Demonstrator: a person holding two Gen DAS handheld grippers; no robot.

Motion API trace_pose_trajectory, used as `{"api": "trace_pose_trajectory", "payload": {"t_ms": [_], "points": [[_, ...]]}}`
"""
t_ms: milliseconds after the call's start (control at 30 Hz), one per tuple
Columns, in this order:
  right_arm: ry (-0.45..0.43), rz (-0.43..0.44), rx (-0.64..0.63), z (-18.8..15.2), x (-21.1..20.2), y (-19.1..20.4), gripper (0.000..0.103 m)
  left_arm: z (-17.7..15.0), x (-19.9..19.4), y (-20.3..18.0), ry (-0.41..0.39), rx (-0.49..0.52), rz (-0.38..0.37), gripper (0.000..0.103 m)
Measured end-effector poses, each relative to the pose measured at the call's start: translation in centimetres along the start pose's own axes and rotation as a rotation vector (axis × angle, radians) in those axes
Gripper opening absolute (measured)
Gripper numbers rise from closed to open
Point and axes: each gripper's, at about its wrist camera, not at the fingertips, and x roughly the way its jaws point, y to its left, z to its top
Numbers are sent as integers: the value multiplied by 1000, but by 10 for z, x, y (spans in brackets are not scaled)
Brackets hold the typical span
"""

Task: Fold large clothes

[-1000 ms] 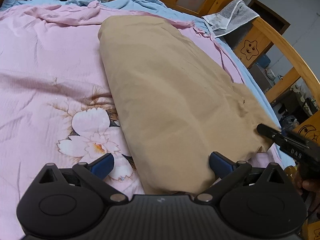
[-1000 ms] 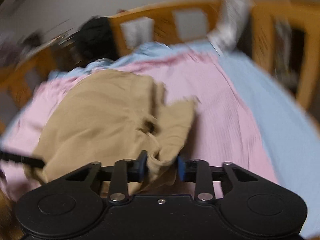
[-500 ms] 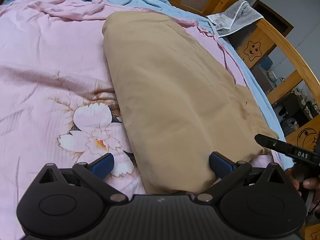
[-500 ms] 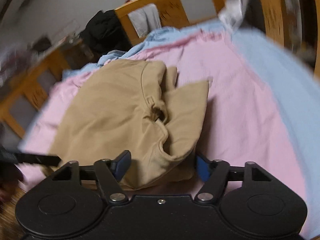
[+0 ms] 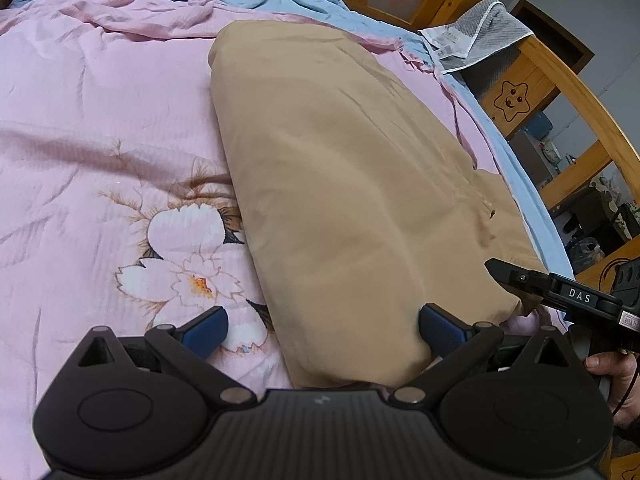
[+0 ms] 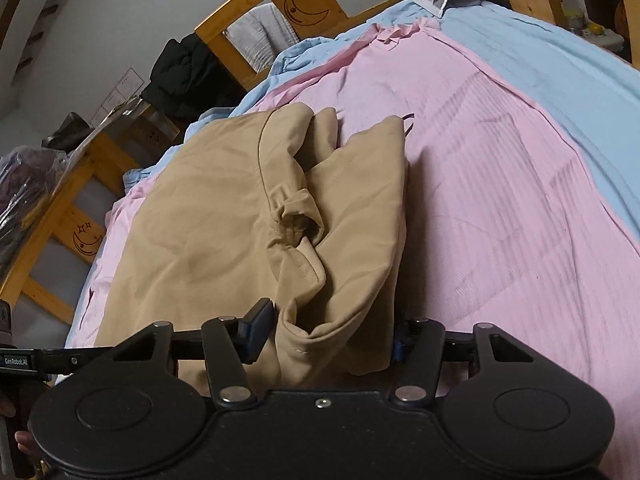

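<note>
Nearest in the left wrist view, the left tool (image 5: 322,330) spread wide, blue pads either side of the near folded end of the tan cotton garment (image 5: 352,200), gripping nothing. In the right wrist view, the right tool (image 6: 324,338) also spread, straddling the bunched near corner of the same garment (image 6: 224,220), with the left pad just beside the cloth and the right pad mostly hidden behind it. Likely risk from here: closing on that rumpled corner could catch only the top layer, so lifting would peel the fold apart and drag the stack askew; thick doubled fabric could also slip from the pads. Uneven pull between the two sides would probably skew the next fold. Garment lying lengthwise on the pink floral quilt (image 5: 100,160), stretching away from both tools. Farther off, the pale blue sheet (image 6: 540,72) along the bed edge, then the wooden bed rail with carved moon and star (image 5: 512,96) and a grey towel (image 5: 480,32) draped over it.
</note>
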Motion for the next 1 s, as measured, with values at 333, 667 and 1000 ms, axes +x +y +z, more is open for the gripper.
{"api": "trace_pose_trajectory", "payload": {"t_ms": [333, 667, 1000], "points": [[11, -8, -15, 2, -1, 1, 57, 1, 0, 4, 15, -32, -10, 103], [19, -19, -17, 3, 0, 4, 58, 2, 0, 2, 16, -30, -2, 103], [35, -61, -49, 5, 3, 13, 58, 13, -2, 4, 20, -2, -25, 103]]}}
